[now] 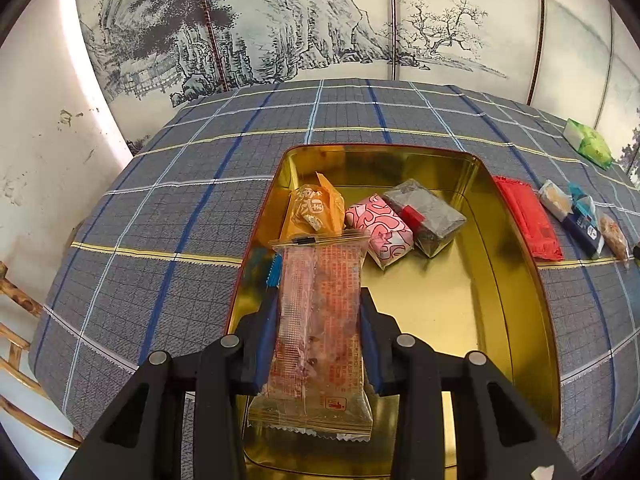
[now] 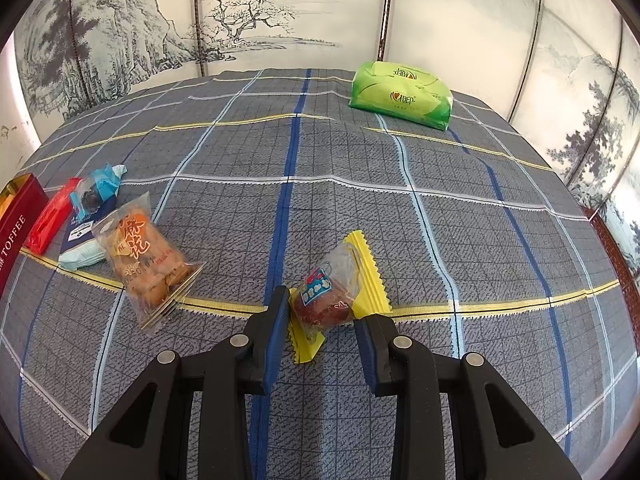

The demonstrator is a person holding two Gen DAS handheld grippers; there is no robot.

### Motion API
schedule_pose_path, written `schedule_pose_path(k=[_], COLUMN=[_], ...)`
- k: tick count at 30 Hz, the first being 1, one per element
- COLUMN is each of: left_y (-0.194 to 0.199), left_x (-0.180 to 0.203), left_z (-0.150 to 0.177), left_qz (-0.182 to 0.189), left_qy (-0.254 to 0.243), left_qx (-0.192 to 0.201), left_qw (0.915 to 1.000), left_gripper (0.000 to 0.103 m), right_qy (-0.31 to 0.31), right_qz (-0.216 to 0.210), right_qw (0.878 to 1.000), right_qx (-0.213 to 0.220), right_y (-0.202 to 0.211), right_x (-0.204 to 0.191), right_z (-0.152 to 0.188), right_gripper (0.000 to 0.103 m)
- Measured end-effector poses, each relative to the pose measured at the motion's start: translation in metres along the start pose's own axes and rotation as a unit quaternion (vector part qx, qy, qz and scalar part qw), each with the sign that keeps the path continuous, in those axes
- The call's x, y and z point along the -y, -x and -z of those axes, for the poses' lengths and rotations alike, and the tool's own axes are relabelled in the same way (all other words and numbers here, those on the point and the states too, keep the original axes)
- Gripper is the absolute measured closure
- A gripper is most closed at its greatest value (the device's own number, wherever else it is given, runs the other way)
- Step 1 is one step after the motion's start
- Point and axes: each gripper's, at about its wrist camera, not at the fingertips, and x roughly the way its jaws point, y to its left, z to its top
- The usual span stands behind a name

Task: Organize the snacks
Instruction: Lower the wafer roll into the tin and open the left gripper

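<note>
So far three snacks lie in the gold tin (image 1: 516, 280): an orange pack (image 1: 316, 208), a pink one (image 1: 380, 228) and a grey one (image 1: 426, 216). The left gripper (image 1: 320, 300) is squeezing a long clear bar (image 1: 320, 320) and holds it over the tin, so that one looks about to go in. The right gripper (image 2: 322, 308) has its fingers spread apart around a yellow candy (image 2: 336, 292) on the cloth (image 2: 360, 208), not pinching it yet. Left outside are the red pack (image 2: 52, 216), the blue pack (image 2: 92, 208) and the twist pack (image 2: 144, 256). I think the job is about half done
</note>
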Motion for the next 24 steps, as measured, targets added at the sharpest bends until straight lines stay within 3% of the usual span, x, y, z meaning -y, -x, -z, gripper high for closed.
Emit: schedule_pose_path(k=[24], left_y=[0.004], left_x=[-0.018], left_z=[-0.004], left_qz=[0.013], left_qy=[0.011], left_qx=[0.015], left_qw=[0.9998], left_gripper=[0.069], right_qy=[0.005], right_qz=[0.019], right_qw=[1.000], right_qx=[0.001], right_y=[0.000], right_x=[0.006], right_z=[0.001], right_gripper=[0.071])
